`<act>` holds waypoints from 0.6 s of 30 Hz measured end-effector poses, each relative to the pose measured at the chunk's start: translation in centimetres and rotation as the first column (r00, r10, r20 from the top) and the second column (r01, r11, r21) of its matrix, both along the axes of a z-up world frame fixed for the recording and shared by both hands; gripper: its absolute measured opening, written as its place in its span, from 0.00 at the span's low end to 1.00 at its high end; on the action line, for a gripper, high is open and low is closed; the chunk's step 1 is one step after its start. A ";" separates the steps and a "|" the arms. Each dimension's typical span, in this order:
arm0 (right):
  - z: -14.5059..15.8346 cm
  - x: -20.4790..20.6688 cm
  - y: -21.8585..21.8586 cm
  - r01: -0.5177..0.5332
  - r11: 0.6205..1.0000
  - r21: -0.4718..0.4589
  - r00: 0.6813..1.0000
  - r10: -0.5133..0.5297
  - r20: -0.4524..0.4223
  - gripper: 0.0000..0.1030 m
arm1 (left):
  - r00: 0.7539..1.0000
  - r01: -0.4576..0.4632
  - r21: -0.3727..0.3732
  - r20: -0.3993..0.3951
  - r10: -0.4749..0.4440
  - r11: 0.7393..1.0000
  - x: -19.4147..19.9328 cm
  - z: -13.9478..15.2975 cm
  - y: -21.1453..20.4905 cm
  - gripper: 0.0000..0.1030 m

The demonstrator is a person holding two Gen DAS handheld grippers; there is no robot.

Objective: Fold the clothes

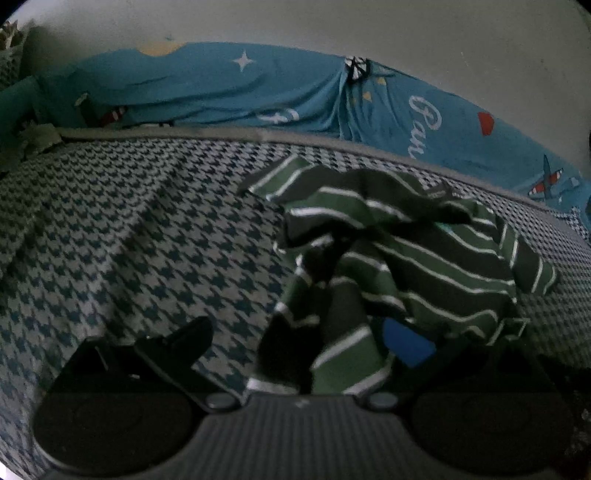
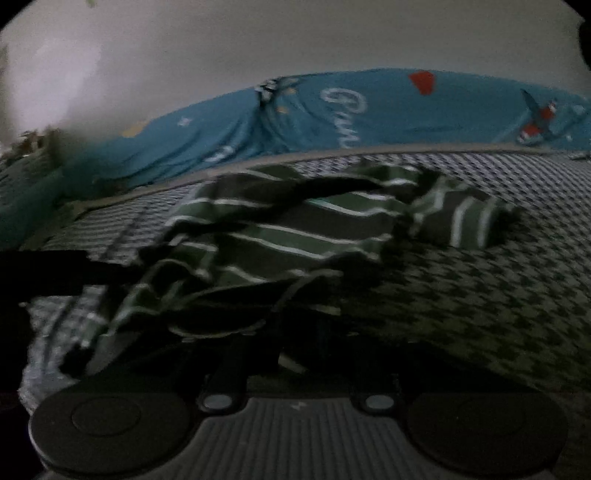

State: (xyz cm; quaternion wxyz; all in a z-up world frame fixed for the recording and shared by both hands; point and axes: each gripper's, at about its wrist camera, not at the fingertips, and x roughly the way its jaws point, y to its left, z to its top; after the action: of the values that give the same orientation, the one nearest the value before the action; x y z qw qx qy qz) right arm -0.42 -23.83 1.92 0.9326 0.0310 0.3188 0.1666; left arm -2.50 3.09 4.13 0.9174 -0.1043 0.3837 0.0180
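A green, grey and white striped garment (image 1: pixel 424 258) lies crumpled on the houndstooth bed cover (image 1: pixel 129 240). My left gripper (image 1: pixel 321 332) is open, its fingers far apart. The left finger (image 1: pixel 177 343) shows bare above the cover. A fold of the garment hangs between the fingers and hides the right one, with a blue patch (image 1: pixel 406 343) showing under the cloth. In the blurred, dark right wrist view, the striped garment (image 2: pixel 295 232) spreads over my right gripper (image 2: pixel 295 347). Its hem covers the fingertips, so I cannot see whether they press on it.
A blue printed sheet (image 1: pixel 221 92) is bunched along the far side of the bed against a pale wall (image 1: pixel 406 29). Houndstooth cover (image 2: pixel 480 295) stretches out to the right of the garment. A dark shape (image 2: pixel 44 273) crosses the left edge of the right wrist view.
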 end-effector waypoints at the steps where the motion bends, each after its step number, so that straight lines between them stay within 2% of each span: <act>1: -0.2 0.2 -0.2 0.009 1.000 0.000 1.000 -0.009 -0.008 0.23 | 1.000 0.003 -0.004 -0.007 -0.003 1.000 0.1 -0.2 -0.1 1.00; 5: -1.1 0.8 -0.5 0.006 1.000 0.029 0.999 -0.005 -0.036 0.28 | 1.000 0.011 -0.007 -0.023 -0.011 1.000 0.3 -0.7 -0.5 1.00; 12: -2.0 1.5 -0.1 -0.003 0.997 0.073 0.999 0.006 -0.041 0.28 | 0.998 -0.007 -0.019 -0.065 0.006 1.000 0.8 -1.9 -0.2 1.00; 14: -2.0 1.4 0.2 -0.009 0.998 0.061 0.999 0.011 -0.035 0.14 | 0.997 -0.021 -0.025 -0.080 0.019 0.999 1.0 -2.2 0.0 1.00; 18: -1.7 1.1 0.1 0.000 0.998 0.060 1.000 0.001 -0.017 0.08 | 0.994 -0.039 -0.042 -0.100 0.035 0.998 1.1 -2.7 0.4 1.00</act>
State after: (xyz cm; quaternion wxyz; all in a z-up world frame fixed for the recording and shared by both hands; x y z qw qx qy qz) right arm 0.71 -23.71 0.24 0.9285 0.0602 0.3214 0.1759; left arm -1.39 3.46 1.46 0.8941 -0.1303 0.4272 0.0318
